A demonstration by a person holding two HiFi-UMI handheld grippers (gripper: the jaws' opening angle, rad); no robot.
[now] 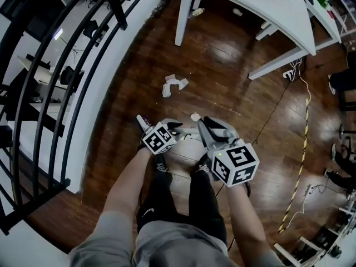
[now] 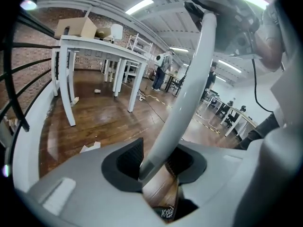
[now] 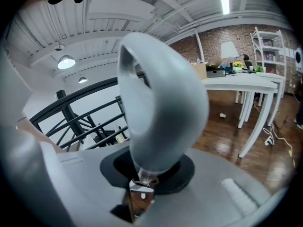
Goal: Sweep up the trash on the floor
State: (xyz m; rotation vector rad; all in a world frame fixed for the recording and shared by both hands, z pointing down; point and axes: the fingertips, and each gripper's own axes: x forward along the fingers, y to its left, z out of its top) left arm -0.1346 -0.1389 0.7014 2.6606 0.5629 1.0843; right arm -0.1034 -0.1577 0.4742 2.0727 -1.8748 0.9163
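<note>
The crumpled paper (image 1: pixel 174 85) is seen on the wooden floor (image 1: pixel 233 93), ahead of both grippers toward the white table (image 1: pixel 250 4) and nearer the left gripper (image 1: pixel 173 128). A small scrap (image 1: pixel 194 116) lies just ahead, between them. The grey handle (image 2: pixel 189 89), steeply tilted, is clamped lower down by the left gripper and at its looped top by the right gripper (image 1: pixel 207 129).

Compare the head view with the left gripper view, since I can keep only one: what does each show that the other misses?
Only the head view: the person's legs and a small white scrap. Only the left gripper view: the cardboard box on the table, people far off, and the white pole clamped in the left claw. Both: the crumpled paper, the white table, the black railing.
</note>
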